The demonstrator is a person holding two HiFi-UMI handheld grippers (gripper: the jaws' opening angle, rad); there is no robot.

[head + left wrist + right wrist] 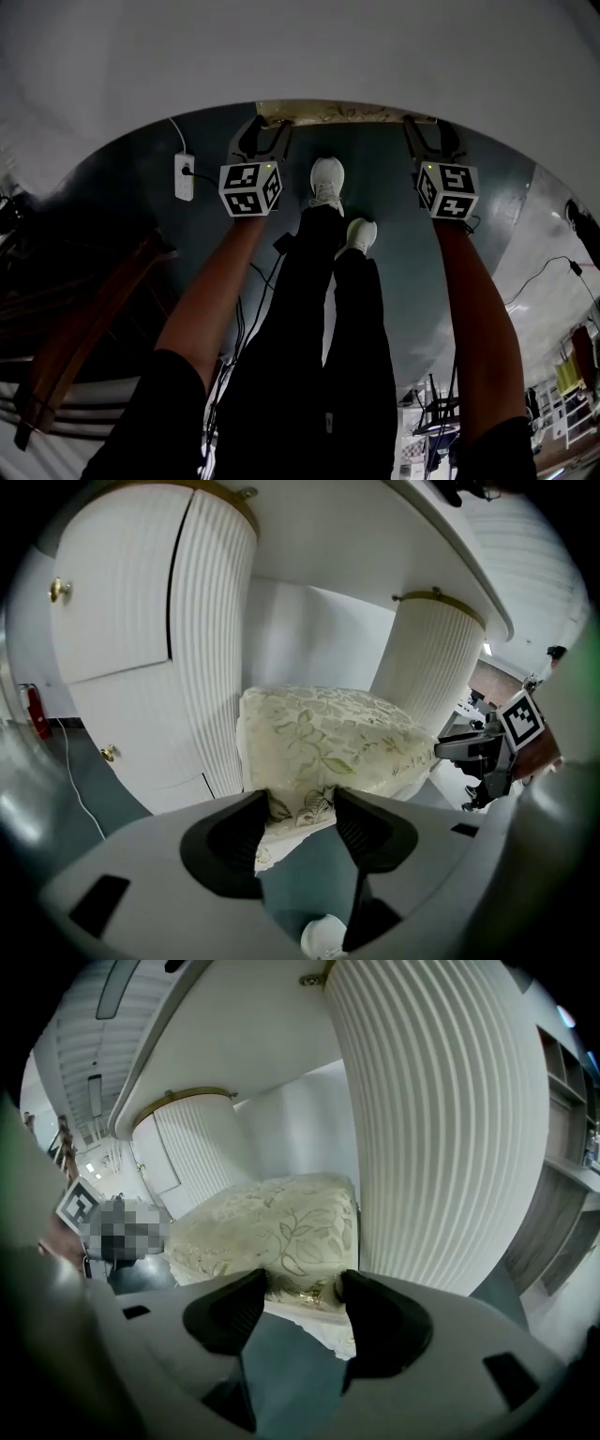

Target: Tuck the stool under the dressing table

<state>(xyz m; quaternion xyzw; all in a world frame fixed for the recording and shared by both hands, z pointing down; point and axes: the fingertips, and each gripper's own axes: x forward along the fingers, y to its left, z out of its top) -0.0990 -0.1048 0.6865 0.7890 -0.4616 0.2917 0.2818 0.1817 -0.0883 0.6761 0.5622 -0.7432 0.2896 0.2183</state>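
Note:
The stool (347,114) shows only as a thin cream, gold-patterned strip under the white dressing table top (300,56). Its floral cushion (323,738) sits between the table's two fluted pedestals (211,649) (427,667). My left gripper (267,131) is shut on the cushion's near edge at its left end, with fabric pinched between the pads (300,803). My right gripper (422,131) is shut on the same edge at its right end (302,1286), close beside the large fluted pedestal (431,1129). The cushion (272,1227) runs back toward the wall.
A white power strip (184,176) with a cable lies on the dark floor at the left. Brown wooden furniture (84,328) stands at the near left. The person's white shoes (327,183) (361,234) are between the grippers. A red extinguisher (36,714) stands by the wall and shelves (562,1204) at the right.

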